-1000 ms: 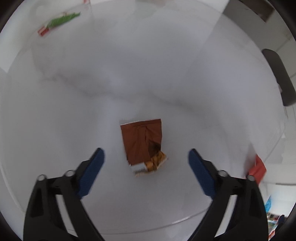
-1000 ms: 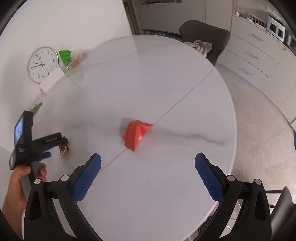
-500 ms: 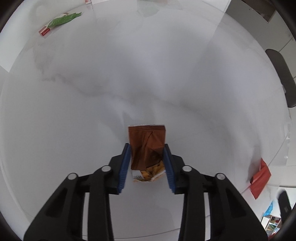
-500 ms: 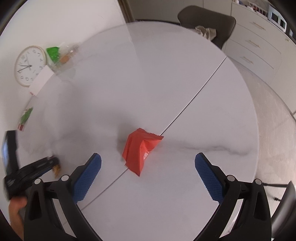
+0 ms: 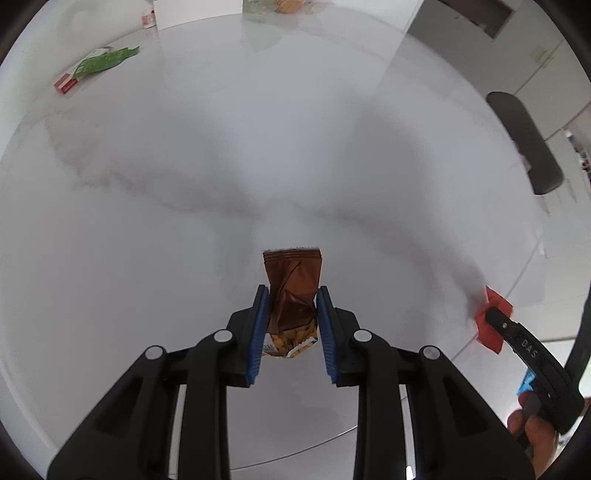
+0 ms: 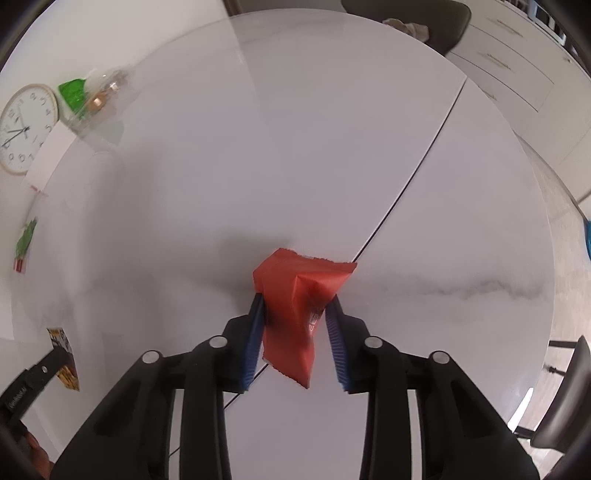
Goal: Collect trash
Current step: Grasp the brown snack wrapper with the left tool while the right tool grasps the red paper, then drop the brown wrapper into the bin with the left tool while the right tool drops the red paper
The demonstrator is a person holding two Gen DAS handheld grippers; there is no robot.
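Observation:
My left gripper (image 5: 291, 295) is shut on a brown snack wrapper (image 5: 293, 291) held just above the white round table (image 5: 258, 147). My right gripper (image 6: 296, 306) is shut on a crumpled red wrapper (image 6: 295, 299), over the table's seam. The red wrapper also shows at the right in the left wrist view (image 5: 493, 317), and the brown wrapper at the lower left in the right wrist view (image 6: 64, 350). A green and red wrapper (image 5: 96, 68) lies at the table's far left edge; it shows in the right wrist view (image 6: 24, 245) too.
A clear plastic bag with green and orange contents (image 6: 92, 96) sits at the far table edge beside a white card (image 6: 51, 155) and a wall clock (image 6: 26, 127). Dark chairs (image 5: 524, 144) (image 6: 417, 22) stand beyond the table. White cabinets (image 6: 517, 74) line the right.
The left gripper closed on the brown wrapper and now holds it squeezed. The right gripper moved down to the red wrapper and closed on it.

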